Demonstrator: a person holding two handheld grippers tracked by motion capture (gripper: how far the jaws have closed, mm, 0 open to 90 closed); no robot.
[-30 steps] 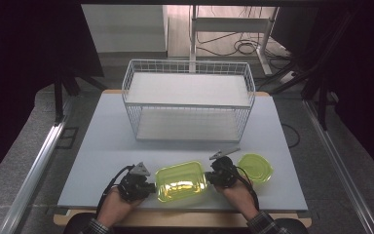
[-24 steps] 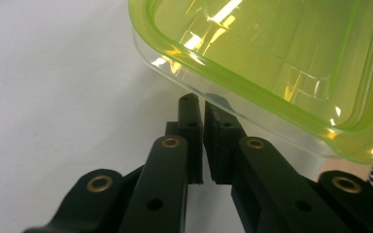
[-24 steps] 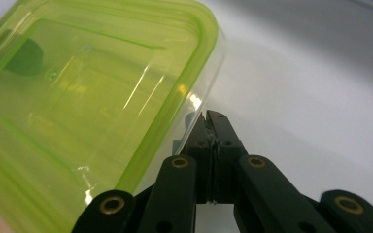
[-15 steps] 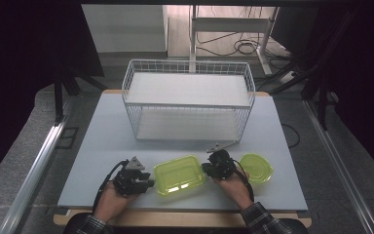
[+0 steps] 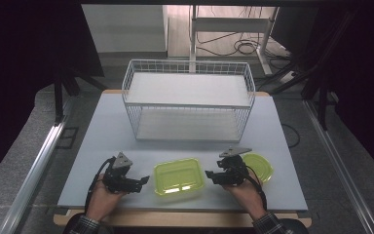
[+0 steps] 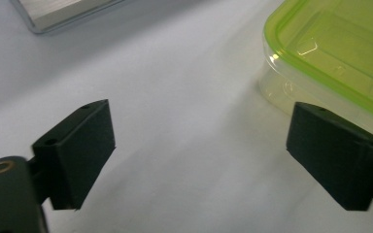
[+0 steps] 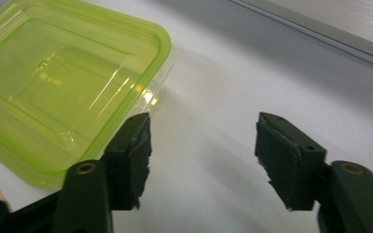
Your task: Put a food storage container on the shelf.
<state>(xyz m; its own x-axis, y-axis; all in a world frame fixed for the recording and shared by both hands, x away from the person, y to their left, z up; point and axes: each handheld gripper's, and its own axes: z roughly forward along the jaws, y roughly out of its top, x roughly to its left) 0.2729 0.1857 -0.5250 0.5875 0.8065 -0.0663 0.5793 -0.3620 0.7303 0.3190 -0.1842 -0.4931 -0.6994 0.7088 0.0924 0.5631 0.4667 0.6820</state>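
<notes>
A yellow-green clear plastic container point(image 5: 179, 176) sits upright on the white table point(image 5: 107, 131) near its front edge. My left gripper point(image 5: 143, 181) lies just left of it, apart from its rim. In the left gripper view my left gripper point(image 6: 204, 145) has just been opening, with bare table between the pads and the container point(image 6: 335, 43) off to the upper right. My right gripper point(image 5: 208, 176) lies just right of the container. Its jaws point(image 7: 204, 145) have just been opening too, with nothing between them and the container point(image 7: 63, 82) to the left.
A matching yellow-green lid point(image 5: 262, 165) lies on the table behind the right hand. A white wire basket point(image 5: 187, 100) stands at the back middle of the table. Cables and a metal frame are on the floor beyond.
Both grippers were closed against the container's left and right sides. They have let go and drawn back sideways from it, and the container rests on the table.
</notes>
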